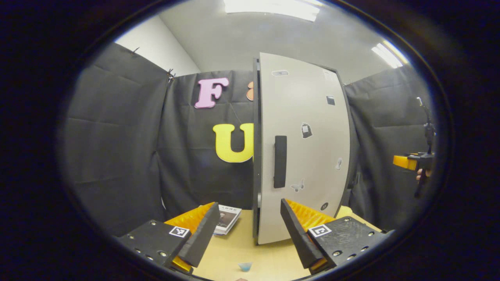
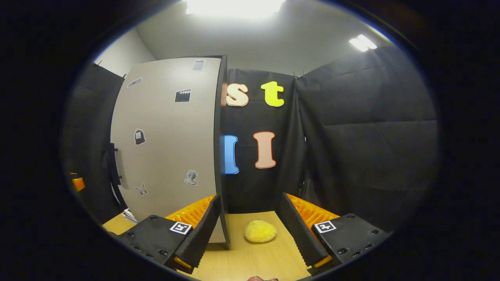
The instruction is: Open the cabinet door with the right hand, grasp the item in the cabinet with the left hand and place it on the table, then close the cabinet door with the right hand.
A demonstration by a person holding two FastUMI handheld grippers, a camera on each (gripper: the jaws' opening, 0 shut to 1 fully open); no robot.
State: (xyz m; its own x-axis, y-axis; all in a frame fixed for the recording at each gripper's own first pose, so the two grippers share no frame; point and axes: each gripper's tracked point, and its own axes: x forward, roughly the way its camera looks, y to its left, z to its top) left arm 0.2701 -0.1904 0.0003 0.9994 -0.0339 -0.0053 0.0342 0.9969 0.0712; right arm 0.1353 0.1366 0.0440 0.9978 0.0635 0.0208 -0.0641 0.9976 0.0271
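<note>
Both jaws gape, empty: left gripper [image 1: 248, 234] faces the grey sticker-dotted cabinet door's [image 1: 304, 148] black handle [image 1: 280, 161]; right gripper [image 2: 248, 234] waits near a yellow sponge [image 2: 260, 231], door unopened.

Right in front of us the cabinet door [image 1: 304, 156] is closed flat, its dark handle [image 1: 280, 161] sticking out near the left edge, so no way in there. In the left gripper view we've got bare desk [image 1: 234, 253] between the spread tongs [image 1: 250, 230], with a booklet [image 1: 227, 219] far left and a little blue bit [image 1: 245, 266] near us. Right of the cabinet, in the right gripper view, the desk runs open back to the cloth wall, except for a yellow lump [image 2: 260, 231].
</note>
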